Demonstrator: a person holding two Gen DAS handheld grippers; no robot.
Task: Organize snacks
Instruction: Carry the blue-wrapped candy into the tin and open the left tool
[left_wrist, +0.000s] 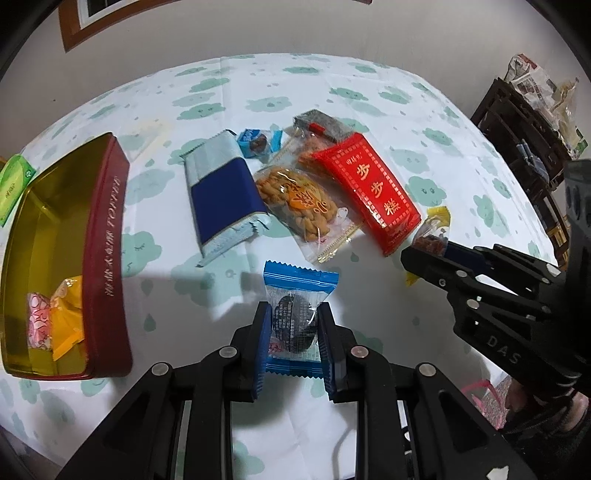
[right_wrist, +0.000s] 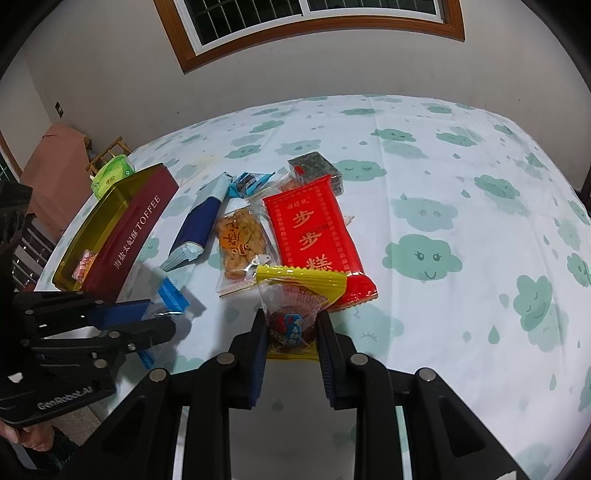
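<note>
A blue packet is clamped lengthwise by the down-tilted left gripper, and a yellow packet likewise by the right gripper.

Even indoor light falls from above, casting soft grey shadows on the tablecloth near the snacks. Both fisheye views bend and darken at the edges. The window is dark.

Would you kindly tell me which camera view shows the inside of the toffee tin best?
The left wrist view: the open toffee tin shows its gold floor and two wrapped sweets. The right wrist view mostly shows its maroon side and only a sliver inside.
</note>
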